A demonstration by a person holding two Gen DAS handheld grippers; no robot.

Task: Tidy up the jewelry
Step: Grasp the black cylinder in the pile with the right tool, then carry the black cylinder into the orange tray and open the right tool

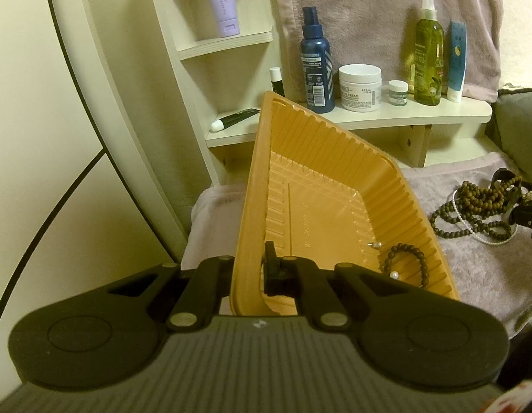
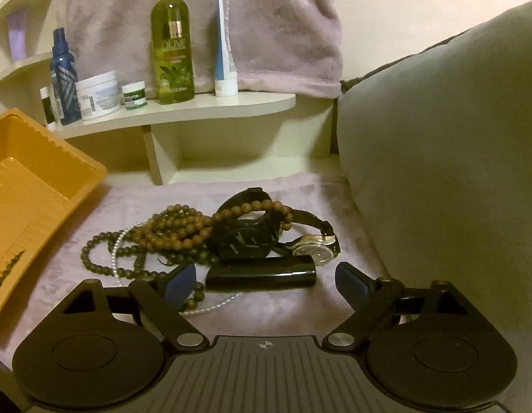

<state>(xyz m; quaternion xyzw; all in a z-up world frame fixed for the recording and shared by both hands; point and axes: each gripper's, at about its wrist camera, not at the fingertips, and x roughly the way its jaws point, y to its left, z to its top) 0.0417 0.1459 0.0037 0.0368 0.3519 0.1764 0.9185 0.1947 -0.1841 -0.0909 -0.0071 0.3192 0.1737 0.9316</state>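
My left gripper (image 1: 252,272) is shut on the near rim of an orange plastic tray (image 1: 300,158), holding it tilted. In the tray's low corner lie a dark bead bracelet (image 1: 405,261), a pearl (image 1: 394,275) and a small stud earring (image 1: 374,245). My right gripper (image 2: 266,280) stands open over the pink towel (image 2: 293,303), with a glossy black cylinder (image 2: 260,277) lying between its blue pads. Just beyond are a black watch (image 2: 245,237), a silver watch (image 2: 312,247), brown bead strands (image 2: 183,229), dark green beads (image 2: 100,241) and a pearl strand (image 2: 115,251). The tray (image 2: 32,179) sits at the left of the right wrist view.
A cream shelf (image 2: 204,106) behind holds a green olive spray bottle (image 2: 173,41), a blue bottle (image 2: 63,75), a white cream jar (image 2: 98,94), a small jar (image 2: 134,95) and a blue tube (image 2: 225,44). A grey cushion (image 2: 437,137) rises on the right. A pink towel hangs on the wall.
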